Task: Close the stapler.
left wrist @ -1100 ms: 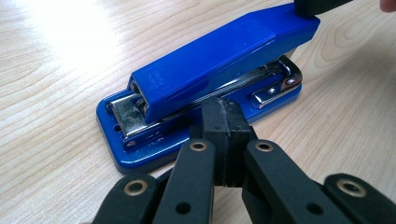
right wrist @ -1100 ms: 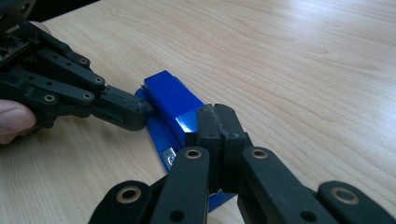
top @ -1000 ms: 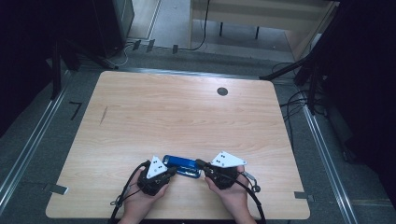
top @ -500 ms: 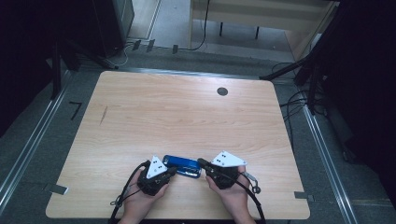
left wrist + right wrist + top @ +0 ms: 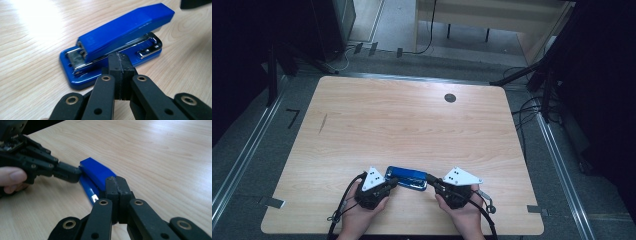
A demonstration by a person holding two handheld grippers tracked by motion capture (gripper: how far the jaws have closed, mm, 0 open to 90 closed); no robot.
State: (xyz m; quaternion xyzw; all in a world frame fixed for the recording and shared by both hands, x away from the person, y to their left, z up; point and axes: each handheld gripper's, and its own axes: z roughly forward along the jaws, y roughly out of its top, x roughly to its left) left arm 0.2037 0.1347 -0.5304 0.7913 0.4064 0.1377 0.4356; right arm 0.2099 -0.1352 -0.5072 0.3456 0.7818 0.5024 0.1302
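both grippers, left [image 5: 119, 72] and right [image 5: 117, 195], are pinched together at the stapler [image 5: 406, 178], probably touching; an uneven push could spin it.

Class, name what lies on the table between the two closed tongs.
A blue stapler lies between the left tongs and right tongs, seen in the high view.
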